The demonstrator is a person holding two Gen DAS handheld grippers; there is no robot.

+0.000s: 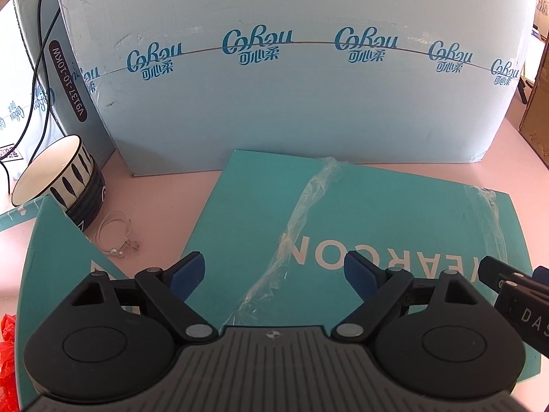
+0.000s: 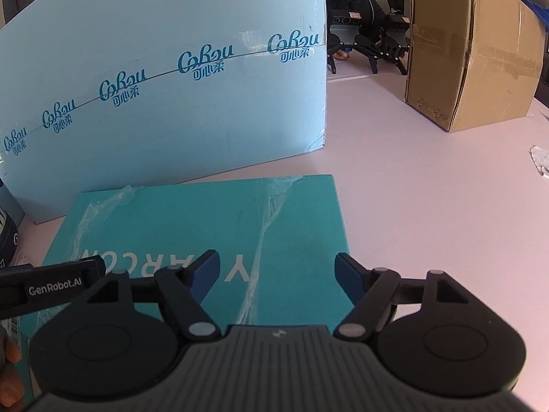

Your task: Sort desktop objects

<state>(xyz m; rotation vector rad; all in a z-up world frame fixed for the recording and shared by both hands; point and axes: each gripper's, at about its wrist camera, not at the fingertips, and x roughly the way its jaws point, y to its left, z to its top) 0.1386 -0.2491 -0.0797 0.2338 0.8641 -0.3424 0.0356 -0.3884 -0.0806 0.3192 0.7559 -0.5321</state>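
Teal flat box (image 1: 394, 213) lies flat on the pink tabletop (image 2: 429, 206), just in front of the big light-blue carton (image 1: 291, 86). It looks like stiff card, probably light; loose clear tape or film across the lid is likely slick, so take it by an edge, not the top face.

Left of the teal box: a white bowl with black leaf pattern (image 1: 51, 171) nested tilted in a dark striped bowl (image 1: 92, 195), ceramic by the look, breakable, best gripped at the rim. Near it a thin white hair tie with beads (image 1: 118, 237), limp and small, needing a pinch on the cord.

Left gripper (image 1: 274, 271) hovers over the teal box, fingers spread wide, holding nothing. Right gripper (image 2: 276, 273) is beside it over the box's right edge, also wide open and empty.
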